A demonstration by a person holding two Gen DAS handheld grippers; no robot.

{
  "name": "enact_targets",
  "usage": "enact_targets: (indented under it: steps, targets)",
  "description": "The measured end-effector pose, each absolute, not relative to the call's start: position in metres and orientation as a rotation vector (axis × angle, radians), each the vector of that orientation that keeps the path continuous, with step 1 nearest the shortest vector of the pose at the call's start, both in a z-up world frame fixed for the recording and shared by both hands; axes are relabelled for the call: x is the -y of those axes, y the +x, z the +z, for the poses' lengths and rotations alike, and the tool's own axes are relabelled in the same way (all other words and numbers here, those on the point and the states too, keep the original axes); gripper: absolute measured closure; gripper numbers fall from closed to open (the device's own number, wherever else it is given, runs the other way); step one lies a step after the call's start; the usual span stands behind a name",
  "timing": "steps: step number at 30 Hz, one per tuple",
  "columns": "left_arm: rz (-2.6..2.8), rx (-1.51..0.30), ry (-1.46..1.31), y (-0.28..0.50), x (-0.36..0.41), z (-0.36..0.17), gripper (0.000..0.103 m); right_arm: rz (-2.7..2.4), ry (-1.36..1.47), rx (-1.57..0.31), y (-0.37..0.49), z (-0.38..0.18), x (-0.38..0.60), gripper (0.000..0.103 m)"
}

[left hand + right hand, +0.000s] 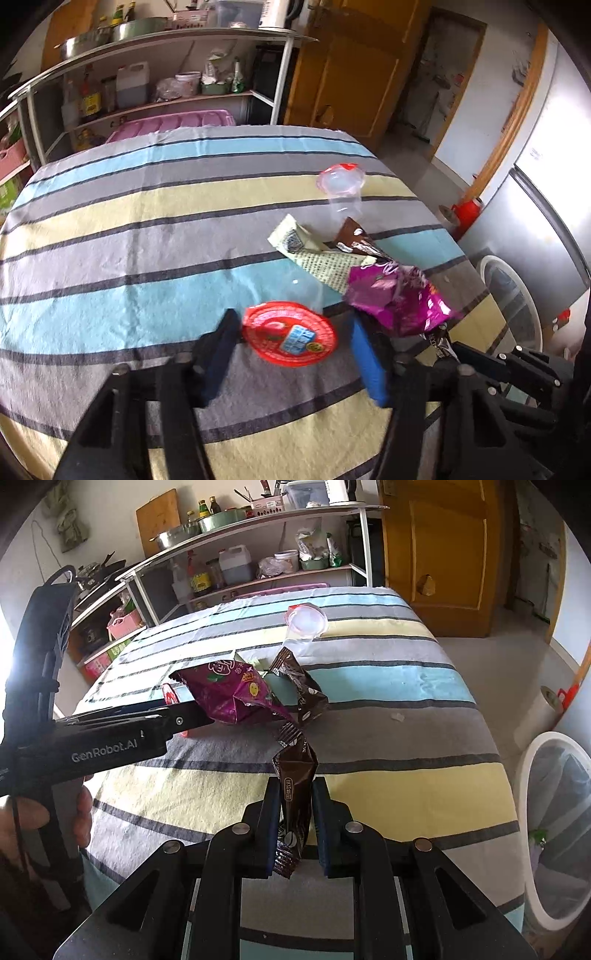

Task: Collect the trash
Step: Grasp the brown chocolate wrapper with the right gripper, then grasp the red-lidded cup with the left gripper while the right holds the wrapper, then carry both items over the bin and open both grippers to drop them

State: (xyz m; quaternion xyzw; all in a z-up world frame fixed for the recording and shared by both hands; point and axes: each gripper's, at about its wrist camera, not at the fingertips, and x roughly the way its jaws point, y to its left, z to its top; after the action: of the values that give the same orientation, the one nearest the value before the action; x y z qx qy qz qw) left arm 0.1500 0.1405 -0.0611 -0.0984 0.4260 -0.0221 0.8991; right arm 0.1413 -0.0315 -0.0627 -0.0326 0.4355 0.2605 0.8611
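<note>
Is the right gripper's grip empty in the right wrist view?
No, the right gripper is shut on a crinkled brown foil wrapper.

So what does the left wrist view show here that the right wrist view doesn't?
Only the left wrist view: the red lid whole, lying between the left gripper's fingers, and the green patterned wrapper. Only the right wrist view: the right gripper shut on a brown wrapper, a hand on the left gripper's handle, and the white bin in full. Both: the striped cloth, clear cup, purple wrapper and shelves.
</note>
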Motion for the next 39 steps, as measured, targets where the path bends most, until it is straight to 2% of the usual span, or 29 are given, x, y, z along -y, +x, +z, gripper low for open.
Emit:
enact_targets:
  steps: [2,5,28,39]
  targets:
    - [-0.052,-0.889,-0.198,0.151,-0.138,-0.061,0.054,0.547,-0.066,-0.912,0.141,-0.062,0.033,0.085]
    - [-0.056,-0.89,-0.19,0.151,-0.135,-0.059,0.056,0.546,-0.063,-0.91,0.14,-0.062,0.035,0.085]
    - [0.016,-0.801,-0.17,0.115,-0.134,-0.018,0.056,0.507,-0.01,-0.827,0.125,-0.03,0.078,0.085]
    - [-0.049,-0.759,-0.166,0.113,-0.109,0.004,0.056,0.47,0.025,-0.788,0.12,-0.013,0.106,0.085]
